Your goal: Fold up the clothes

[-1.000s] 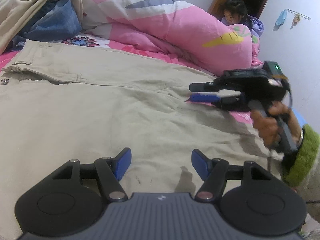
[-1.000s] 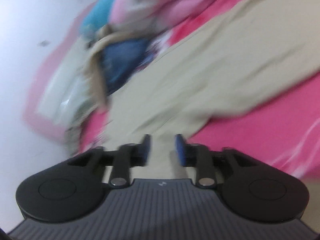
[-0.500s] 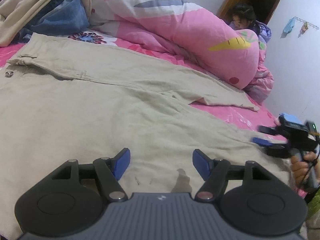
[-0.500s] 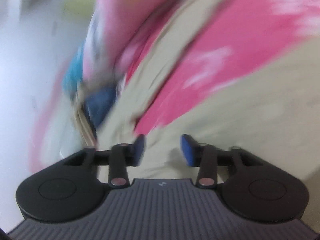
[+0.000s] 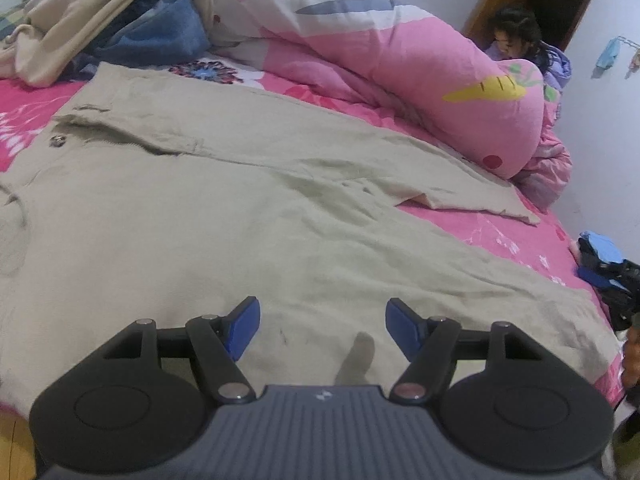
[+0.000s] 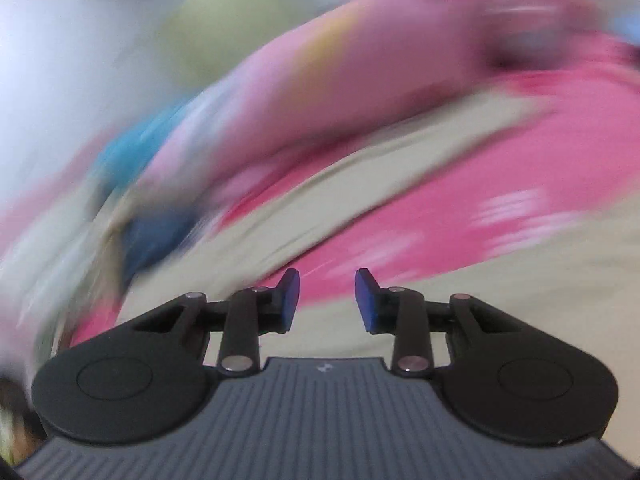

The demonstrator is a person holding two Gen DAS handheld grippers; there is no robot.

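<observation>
A pair of beige trousers (image 5: 224, 216) lies spread flat on the pink bed sheet (image 5: 504, 240), waistband with a metal button at the left, legs running right. My left gripper (image 5: 322, 326) hovers open over the near leg, nothing between its blue pads. In that same view my right gripper (image 5: 600, 268) shows at the far right edge, off the leg's end, held by a hand. The right wrist view is motion-blurred: my right gripper (image 6: 327, 298) stands open and empty above beige cloth (image 6: 520, 300) and pink sheet.
A rolled pink duvet (image 5: 400, 64) lies along the far side of the bed. A heap of cream and blue clothes (image 5: 120, 20) sits at the back left. A person (image 5: 516, 40) sits beyond the duvet by a wooden cabinet (image 5: 532, 4).
My right gripper has swung from above the far trouser leg down to the bed's right edge, and its jaws have widened. The left gripper has barely shifted.
</observation>
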